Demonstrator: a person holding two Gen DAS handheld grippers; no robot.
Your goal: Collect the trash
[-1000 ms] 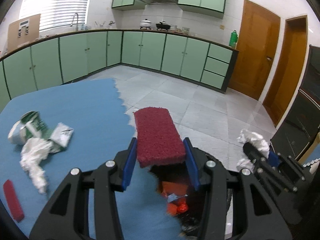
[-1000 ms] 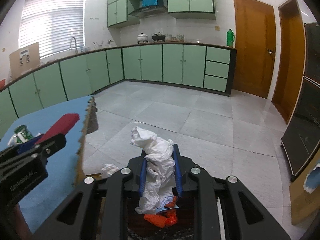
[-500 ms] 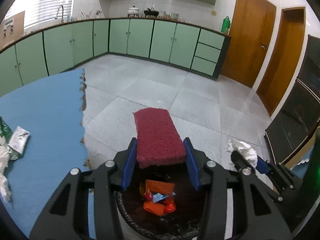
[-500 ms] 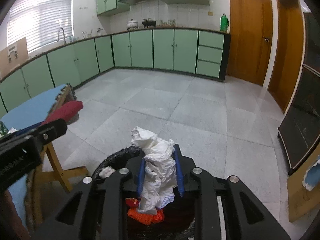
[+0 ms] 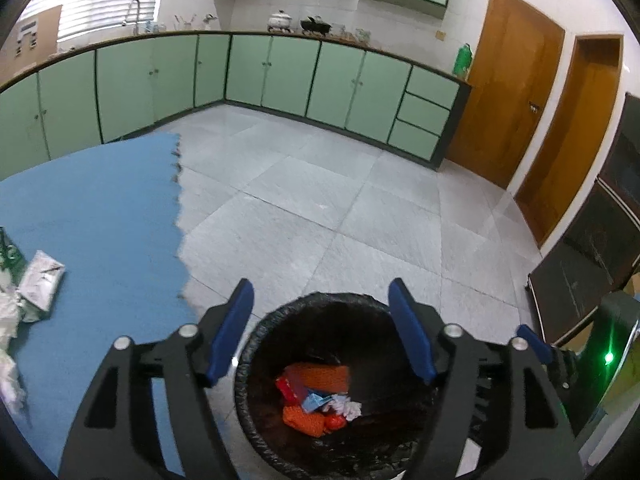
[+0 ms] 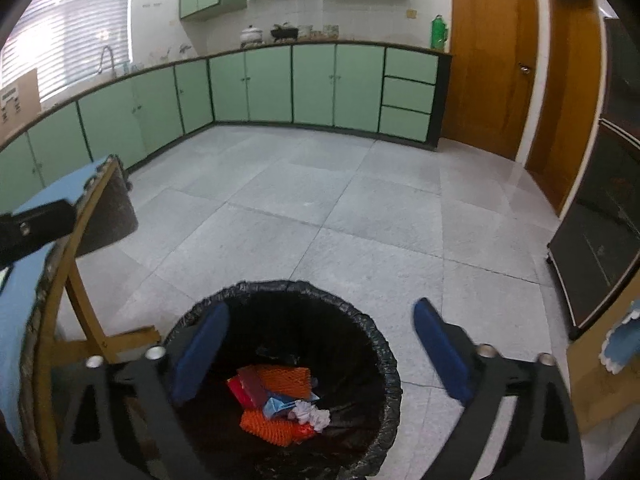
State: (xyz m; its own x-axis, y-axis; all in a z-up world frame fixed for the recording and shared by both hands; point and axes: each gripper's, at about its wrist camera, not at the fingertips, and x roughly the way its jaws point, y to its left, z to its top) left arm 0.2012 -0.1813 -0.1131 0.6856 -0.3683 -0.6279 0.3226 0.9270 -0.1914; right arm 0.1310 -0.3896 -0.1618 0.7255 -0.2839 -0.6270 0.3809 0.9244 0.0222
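My left gripper (image 5: pixel 322 332) is open and empty above the black-lined trash bin (image 5: pixel 256 334), which stands on the floor beside the table. My right gripper (image 6: pixel 320 350) is open and empty over the same bin (image 6: pixel 384 344). Inside the bin lie orange mesh pieces (image 6: pixel 266 426), a red sponge (image 6: pixel 250 386), a blue wrapper and crumpled white paper (image 6: pixel 316 416); they also show in the left wrist view (image 5: pixel 304 420). On the blue table (image 5: pixel 100 220) at the left remain a silver wrapper (image 5: pixel 40 284) and white tissue (image 5: pixel 8 360).
The wooden table leg (image 6: pixel 86 316) stands just left of the bin. The grey tile floor (image 5: pixel 340 208) stretches to green cabinets (image 5: pixel 280 76) and wooden doors (image 5: pixel 508 92). A dark cabinet (image 6: pixel 600 256) is on the right.
My left gripper opened and dropped the red sponge into the bin. My right gripper opened and dropped the white tissue into the bin. Both moved over the bin.
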